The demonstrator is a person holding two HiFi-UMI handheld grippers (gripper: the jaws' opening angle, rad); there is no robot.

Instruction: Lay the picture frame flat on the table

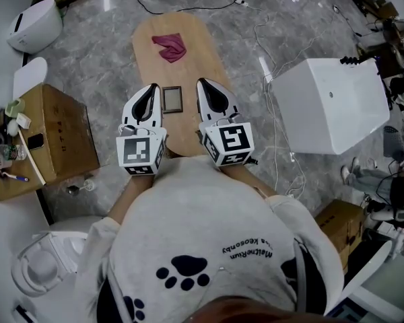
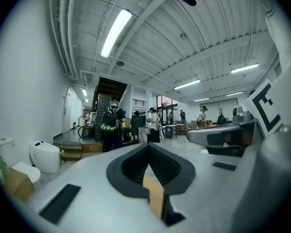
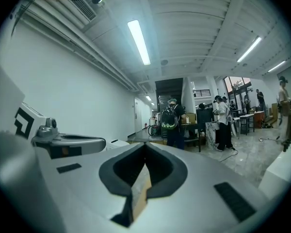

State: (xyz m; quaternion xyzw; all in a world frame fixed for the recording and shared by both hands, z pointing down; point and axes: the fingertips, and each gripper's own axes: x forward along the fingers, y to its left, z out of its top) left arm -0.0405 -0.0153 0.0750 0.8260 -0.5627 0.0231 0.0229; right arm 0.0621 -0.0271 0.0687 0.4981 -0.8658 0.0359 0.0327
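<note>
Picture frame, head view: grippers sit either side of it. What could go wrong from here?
1. The left gripper and right gripper are both shut and empty; nudging the picture frame with closed jaws would probably slide it across the table, perhaps into the red cloth.
2. Both gripper views look over the room and miss the picture frame, so an approach may be misjudged.

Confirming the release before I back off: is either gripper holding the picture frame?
No, the picture frame lies on the table between the left gripper and the right gripper, both with fingers shut on nothing.
</note>
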